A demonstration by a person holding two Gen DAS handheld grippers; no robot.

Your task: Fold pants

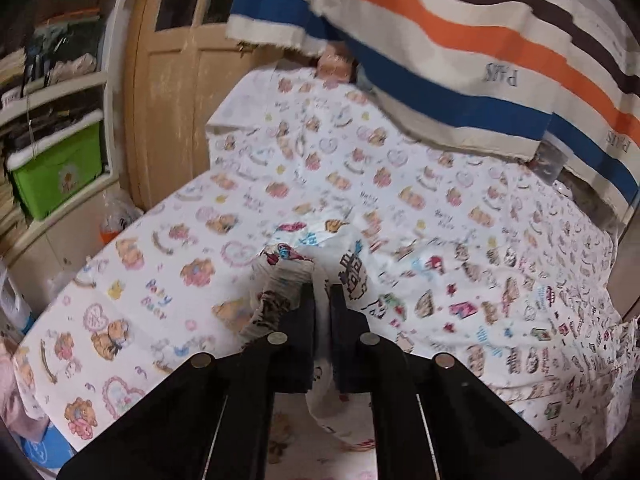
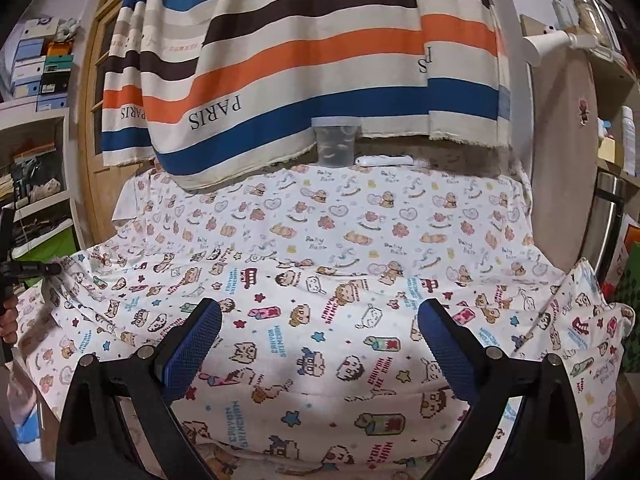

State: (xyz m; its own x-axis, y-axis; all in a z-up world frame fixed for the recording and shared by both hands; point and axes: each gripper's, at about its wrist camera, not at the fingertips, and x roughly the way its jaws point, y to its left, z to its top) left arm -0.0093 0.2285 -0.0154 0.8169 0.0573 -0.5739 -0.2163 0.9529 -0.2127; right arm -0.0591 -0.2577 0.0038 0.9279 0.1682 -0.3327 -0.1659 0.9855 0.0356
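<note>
Pants [image 2: 320,340] in white cloth printed with small cartoon figures lie spread across a covered surface, filling the near half of the right wrist view. Right gripper [image 2: 320,334] hovers just above them with its blue-padded jaws standing wide apart, nothing between them. Left gripper [image 1: 322,300] has its jaws pressed together on a bunched fold of the pants at 6 o'clock in its own view, the cloth lifted into a small peak. Beyond, toward 12 o'clock, the bear-print sheet [image 2: 360,216] covers the surface. Farthest off, a striped cloth [image 2: 300,60] hangs down, with a wooden door [image 1: 176,80] at 10 o'clock.
</note>
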